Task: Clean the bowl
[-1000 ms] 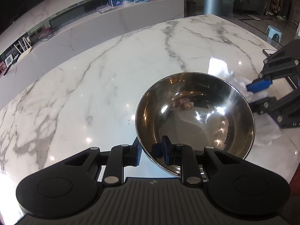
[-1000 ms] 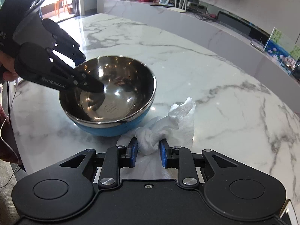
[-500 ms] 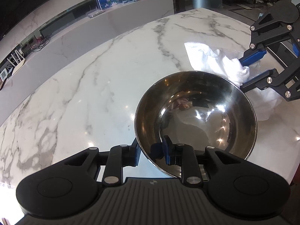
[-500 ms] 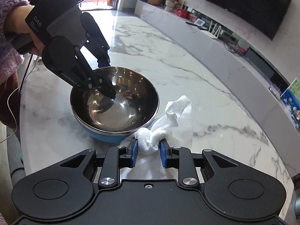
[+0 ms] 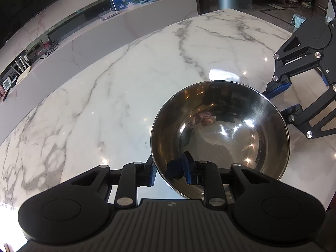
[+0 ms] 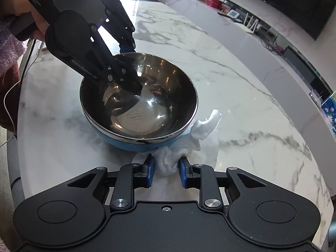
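Left gripper [image 5: 170, 172] is seen, in the left wrist view, closed across the near rim of the bowl [image 5: 220, 134]: one blue pad sits inside against the steel wall, the other outside the wall, so the rim is pinched between them. The bowl rests on the marble table [image 5: 117, 96], toward its right-hand edge as this view frames it, with its open mouth facing up and its interior bare and shiny. The right gripper [image 5: 281, 98] is seen beyond the far right rim, its blue-tipped fingers angled in toward the bowl; the cloth is not visible in this view, being hidden behind the rim.

In the right wrist view, the right gripper [image 6: 166, 169] is shown closed on a bunched white cloth [image 6: 170, 159], the wad squeezed between the two blue pads, with a loose tail trailing to the right over the table [image 6: 241, 88]. The bowl [image 6: 147, 113], steel inside and blue outside, lies directly ahead of this gripper and a little left, its near wall just beyond the cloth, seemingly touching it. The left gripper [image 6: 130, 71] reaches down from the upper left, one finger inside and one outside the far-left rim, held by a hand [image 6: 40, 21] in a fluffy sleeve.

The right hand is judged the nearer one for wiping: the cloth would need to be lifted over the near rim and carried forward and down into the hollow, while the bowl is steadied from the opposite side.
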`<state>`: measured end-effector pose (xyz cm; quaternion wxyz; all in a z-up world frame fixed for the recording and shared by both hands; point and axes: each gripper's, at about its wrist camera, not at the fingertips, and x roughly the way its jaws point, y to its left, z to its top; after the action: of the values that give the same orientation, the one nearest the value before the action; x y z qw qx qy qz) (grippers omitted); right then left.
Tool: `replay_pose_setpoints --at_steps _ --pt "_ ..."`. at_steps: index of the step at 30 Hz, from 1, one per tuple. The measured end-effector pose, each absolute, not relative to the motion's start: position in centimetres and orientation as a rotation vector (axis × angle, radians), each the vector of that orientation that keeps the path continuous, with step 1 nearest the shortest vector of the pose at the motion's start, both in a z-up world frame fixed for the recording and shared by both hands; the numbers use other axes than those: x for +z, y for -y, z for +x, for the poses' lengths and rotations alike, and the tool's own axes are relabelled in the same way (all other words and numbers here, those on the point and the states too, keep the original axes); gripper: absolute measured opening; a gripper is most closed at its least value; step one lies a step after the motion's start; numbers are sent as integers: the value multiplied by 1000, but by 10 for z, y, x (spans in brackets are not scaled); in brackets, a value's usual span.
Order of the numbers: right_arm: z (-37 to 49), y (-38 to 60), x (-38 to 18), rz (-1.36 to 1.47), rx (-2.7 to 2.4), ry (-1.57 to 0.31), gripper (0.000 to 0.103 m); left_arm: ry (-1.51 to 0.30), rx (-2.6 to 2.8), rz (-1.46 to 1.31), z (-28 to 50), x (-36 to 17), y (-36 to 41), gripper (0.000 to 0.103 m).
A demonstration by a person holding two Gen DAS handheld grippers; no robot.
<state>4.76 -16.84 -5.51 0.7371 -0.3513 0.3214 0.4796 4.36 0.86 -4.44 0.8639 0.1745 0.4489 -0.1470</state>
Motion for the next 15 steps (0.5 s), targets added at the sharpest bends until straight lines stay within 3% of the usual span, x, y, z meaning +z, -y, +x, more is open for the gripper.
replay_pose_setpoints --at_steps 15 --pt "49 164 -57 -764 1033 -726 23 -929 -376 503 44 -46 -2 28"
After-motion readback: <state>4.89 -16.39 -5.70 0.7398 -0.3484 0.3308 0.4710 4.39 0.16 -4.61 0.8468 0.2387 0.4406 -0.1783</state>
